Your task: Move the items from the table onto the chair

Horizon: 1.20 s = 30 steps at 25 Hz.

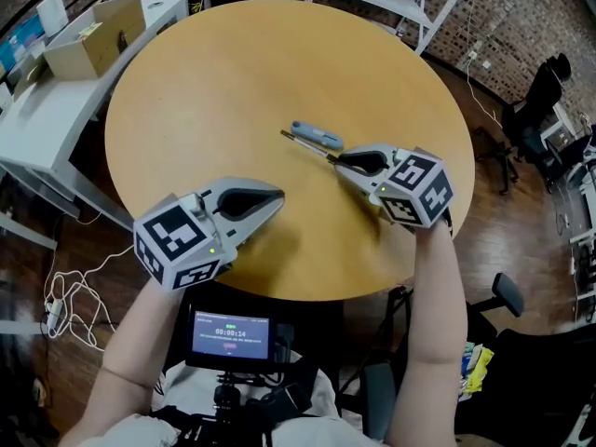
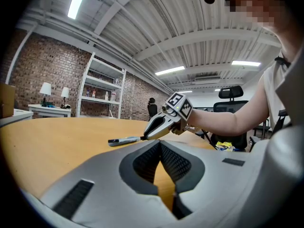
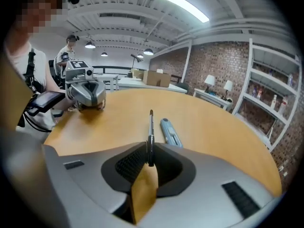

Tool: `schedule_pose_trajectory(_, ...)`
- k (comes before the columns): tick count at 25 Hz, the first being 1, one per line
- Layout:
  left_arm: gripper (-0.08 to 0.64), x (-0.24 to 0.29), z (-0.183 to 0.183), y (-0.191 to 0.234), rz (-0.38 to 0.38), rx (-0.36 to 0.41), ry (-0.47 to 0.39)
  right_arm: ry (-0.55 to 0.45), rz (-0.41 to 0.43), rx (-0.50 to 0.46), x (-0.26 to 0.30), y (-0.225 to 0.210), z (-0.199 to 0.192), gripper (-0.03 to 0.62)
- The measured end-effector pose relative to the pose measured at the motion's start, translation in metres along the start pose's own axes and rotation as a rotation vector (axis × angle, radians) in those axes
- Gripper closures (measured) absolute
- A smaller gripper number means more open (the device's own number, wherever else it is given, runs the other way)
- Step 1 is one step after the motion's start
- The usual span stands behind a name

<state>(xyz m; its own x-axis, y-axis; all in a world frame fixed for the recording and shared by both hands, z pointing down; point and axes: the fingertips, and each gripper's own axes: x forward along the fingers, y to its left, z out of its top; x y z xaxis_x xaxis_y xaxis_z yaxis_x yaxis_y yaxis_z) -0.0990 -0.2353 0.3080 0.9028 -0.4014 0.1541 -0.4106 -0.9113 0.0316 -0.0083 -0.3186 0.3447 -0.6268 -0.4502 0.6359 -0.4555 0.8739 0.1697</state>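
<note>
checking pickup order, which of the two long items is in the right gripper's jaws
The thin dark pen, gripped at its near end by the right gripper; the wider blue-grey cutter lies free beside it.

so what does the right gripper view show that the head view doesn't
Only the right gripper view: two lamps, ceiling lights, and the pen pinched between its own jaws up close. Only the head view: the small screen at the person's chest, the floor cables. Both: the round table, the blue knife, the left gripper.
</note>
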Motion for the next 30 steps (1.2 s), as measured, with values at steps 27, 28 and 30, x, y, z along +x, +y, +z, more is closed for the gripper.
schedule_pose_trajectory(27,0.549,0.152,0.037,-0.169,-0.41,0.054,-0.035,-0.493,-0.59,0.378,-0.248,0.081,-0.137,0.526)
schedule_pose_trajectory(28,0.549,0.158,0.043,-0.18,-0.435,0.052,-0.052,-0.485,-0.618,0.397,-0.261,0.085,-0.148,0.526)
schedule_pose_trajectory(30,0.549,0.169,0.051,-0.204,-0.483,0.039,-0.069,-0.475,-0.678,0.435,-0.288,0.094,-0.169,0.526)
